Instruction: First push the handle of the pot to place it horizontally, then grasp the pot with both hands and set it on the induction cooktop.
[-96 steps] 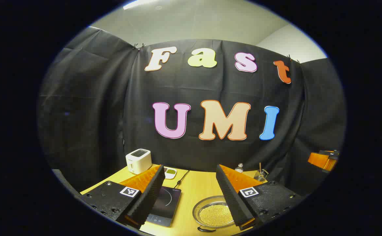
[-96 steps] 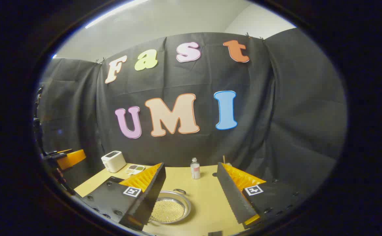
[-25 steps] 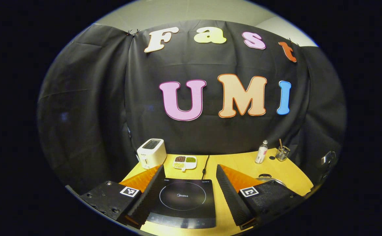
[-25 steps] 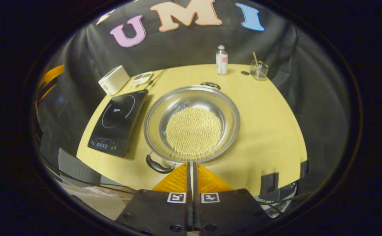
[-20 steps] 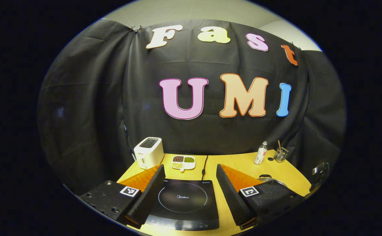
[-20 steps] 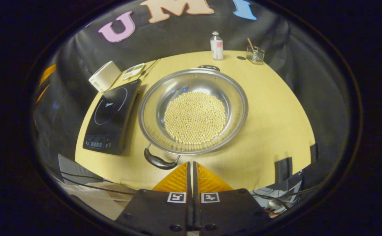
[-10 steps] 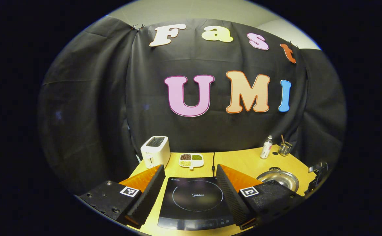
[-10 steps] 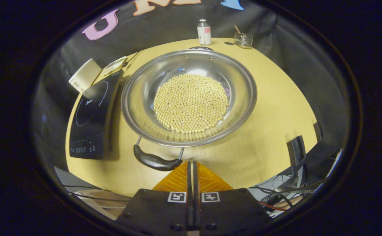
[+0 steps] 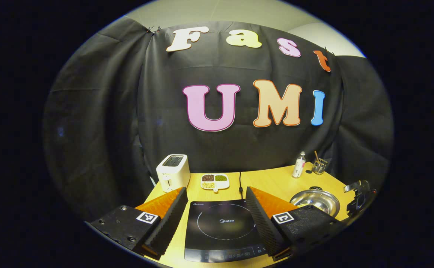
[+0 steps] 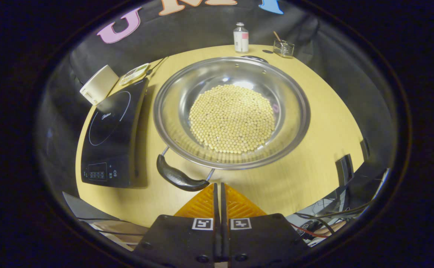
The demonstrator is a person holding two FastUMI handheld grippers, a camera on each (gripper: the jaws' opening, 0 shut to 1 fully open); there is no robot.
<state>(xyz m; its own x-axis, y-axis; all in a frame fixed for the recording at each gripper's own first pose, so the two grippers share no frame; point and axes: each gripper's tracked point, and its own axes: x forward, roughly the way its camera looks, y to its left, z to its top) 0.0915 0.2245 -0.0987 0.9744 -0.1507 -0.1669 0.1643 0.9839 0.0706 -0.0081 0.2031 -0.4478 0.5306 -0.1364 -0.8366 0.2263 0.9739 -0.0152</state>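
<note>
- Steel pot [image 10: 231, 111], wide and shallow, shiny inside w/ a round bed of pale yellow beads [image 10: 231, 118] covering the bottom; it sits on the wooden table [image 10: 313, 149] right in front of your right gripper [image 10: 218, 188].
- Your right gripper's fingers are pressed together w/ nothing between them, tips just short of the pot's near handle [image 10: 179, 178].
- That near handle is a dark curved grip on two thin wire legs, slanting down toward the gripper tips; whether it touches them, can't tell.
- Far handle [image 10: 253, 58] is a small dark loop at the opposite rim, toward the booth wall.
- Induction cooktop [image 10: 110, 134] lies flat just beside the pot on its left in the right gripper view, black glass w/ a thin ring and a control strip at the near edge; pot isn't on it.
- Your left gripper [image 9: 215, 203] has fingers wide apart, holding nothing, poised over the cooktop [image 9: 222, 229], which shows between them.
- In the left gripper view the pot [image 9: 315, 201] is off to the right of the cooktop.
- Farther back: white toaster [image 9: 172, 172], divided dish [image 9: 215, 181] of coloured grains, small bottle [image 9: 298, 165], glass holder [image 9: 319, 166] w/ a stick in it.
</note>
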